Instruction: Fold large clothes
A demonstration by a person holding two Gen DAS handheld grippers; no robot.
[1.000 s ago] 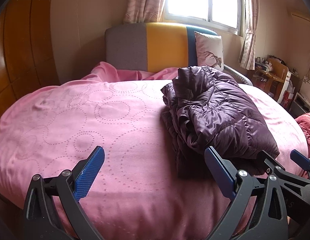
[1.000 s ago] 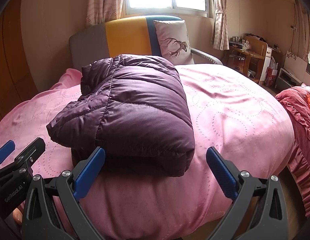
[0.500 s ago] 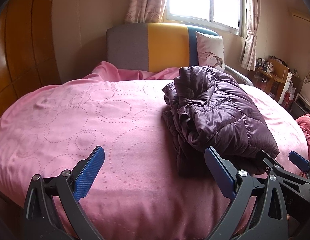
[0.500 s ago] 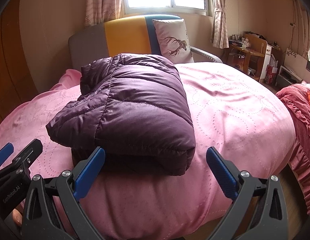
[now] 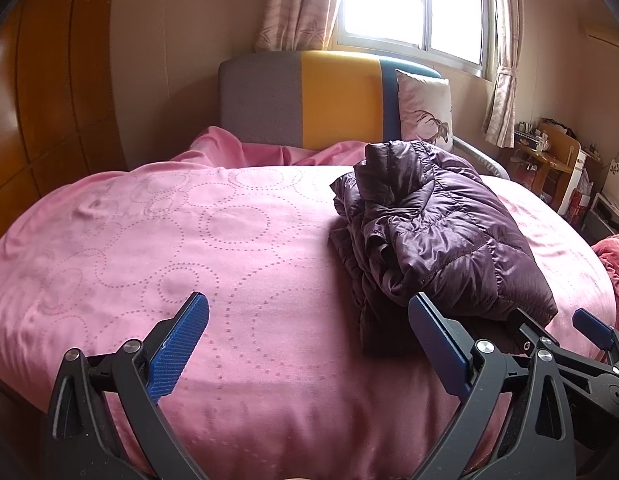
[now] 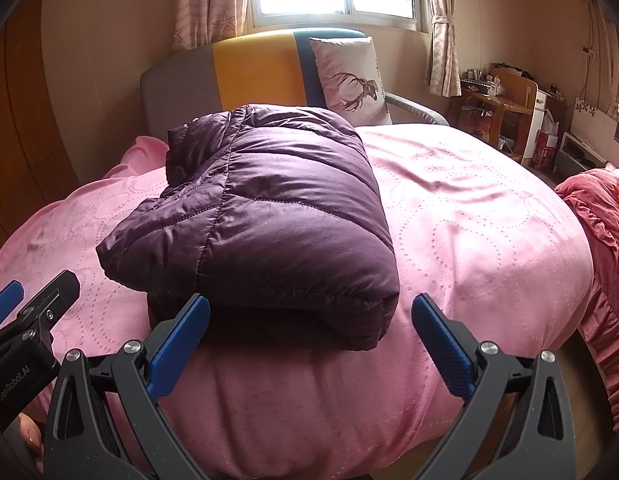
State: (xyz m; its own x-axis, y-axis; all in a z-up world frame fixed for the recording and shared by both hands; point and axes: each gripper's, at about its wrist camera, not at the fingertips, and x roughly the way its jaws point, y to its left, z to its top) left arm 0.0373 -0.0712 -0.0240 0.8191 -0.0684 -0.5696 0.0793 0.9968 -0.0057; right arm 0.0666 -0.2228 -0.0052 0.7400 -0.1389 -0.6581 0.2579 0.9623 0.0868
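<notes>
A dark purple quilted puffer jacket (image 5: pixel 437 236) lies folded in a thick bundle on the pink bedspread (image 5: pixel 189 240); it also shows in the right wrist view (image 6: pixel 269 216). My left gripper (image 5: pixel 309 344) is open and empty, held near the bed's front edge, left of the jacket. My right gripper (image 6: pixel 309 344) is open and empty, just in front of the jacket's near folded edge, not touching it. The right gripper's body shows at the lower right of the left wrist view (image 5: pixel 569 356).
A grey, yellow and blue headboard (image 5: pixel 309 100) and a deer-print pillow (image 6: pixel 349 80) stand at the bed's far end. A red blanket (image 6: pixel 601 216) lies at the right. A wooden desk with clutter (image 6: pixel 493 104) is at the far right.
Both grippers have drawn back slightly from the jacket and stay open. The jacket has not moved.
</notes>
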